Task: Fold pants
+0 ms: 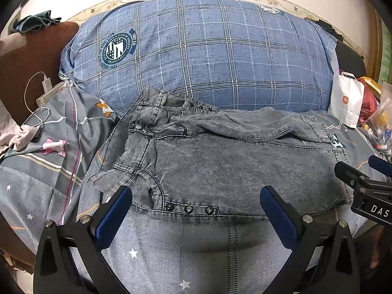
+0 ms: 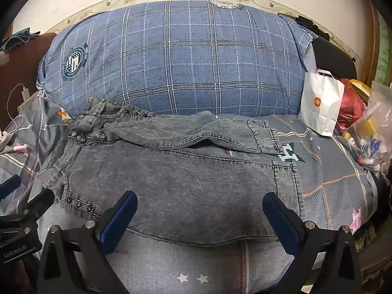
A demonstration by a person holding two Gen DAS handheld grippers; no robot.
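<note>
Grey denim pants (image 2: 171, 171) spread flat on the bed (image 2: 343, 178), waist at left, legs side by side, unfolded; folding not yet begun. Left gripper (image 1: 196, 201) and right gripper (image 2: 199, 207) both released, above the near edge.

One pants (image 2: 171, 178), one quilt (image 2: 171, 56), one paper bag (image 2: 321, 105), two claws (image 1: 196, 201) (image 2: 199, 208)

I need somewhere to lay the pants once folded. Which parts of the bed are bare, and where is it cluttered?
Bare bedsheet lies between the pants cuffs and the white paper bag, and along the near edge under both open grippers. Crowded: plastic bags far right, charger cable far left, plaid pillow behind.
</note>
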